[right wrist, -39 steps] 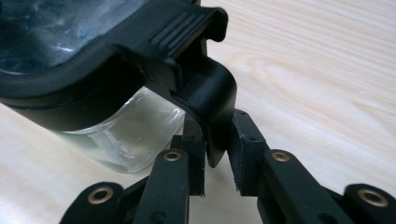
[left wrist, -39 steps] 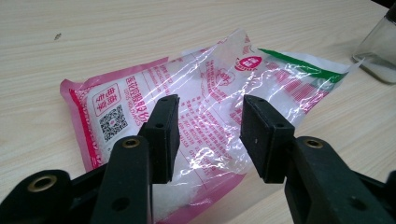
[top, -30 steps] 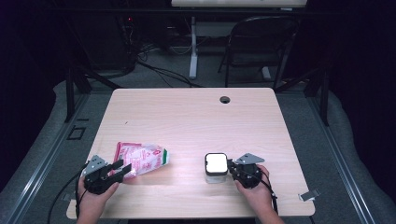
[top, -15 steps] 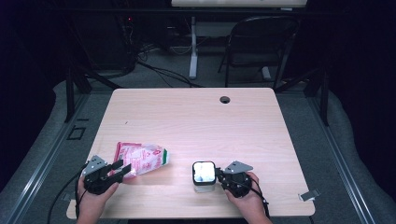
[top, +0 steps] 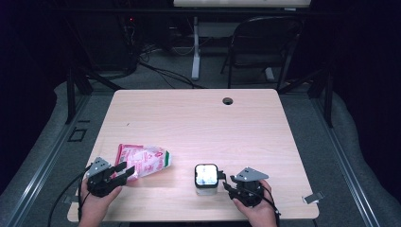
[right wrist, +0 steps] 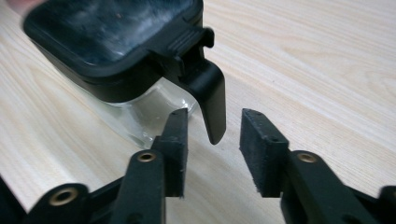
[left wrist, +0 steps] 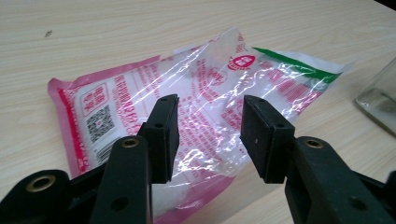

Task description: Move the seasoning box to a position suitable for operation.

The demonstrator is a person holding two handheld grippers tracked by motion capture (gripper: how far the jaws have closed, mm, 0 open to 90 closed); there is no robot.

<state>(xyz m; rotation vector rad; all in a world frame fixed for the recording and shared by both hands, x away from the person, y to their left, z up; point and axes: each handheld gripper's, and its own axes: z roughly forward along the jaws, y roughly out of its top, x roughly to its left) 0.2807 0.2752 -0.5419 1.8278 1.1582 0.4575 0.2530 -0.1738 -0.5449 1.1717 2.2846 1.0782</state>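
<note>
The left tool (top: 124,170) rests at the near left corner of the bench (top: 189,118), held by the left hand (top: 94,205). Its jaws stand apart over the near end of a pink and clear plastic bag (top: 142,160), which lies flat just in front of it; the pads do not press it. The right tool (top: 223,182) is released: its jaws have just been opening, and the black latch tab (right wrist: 208,100) of the jar lid hangs between them without touching. The glass jar (top: 206,178) with the black lid stands just to the left of this tool, well apart from the bag
</note>
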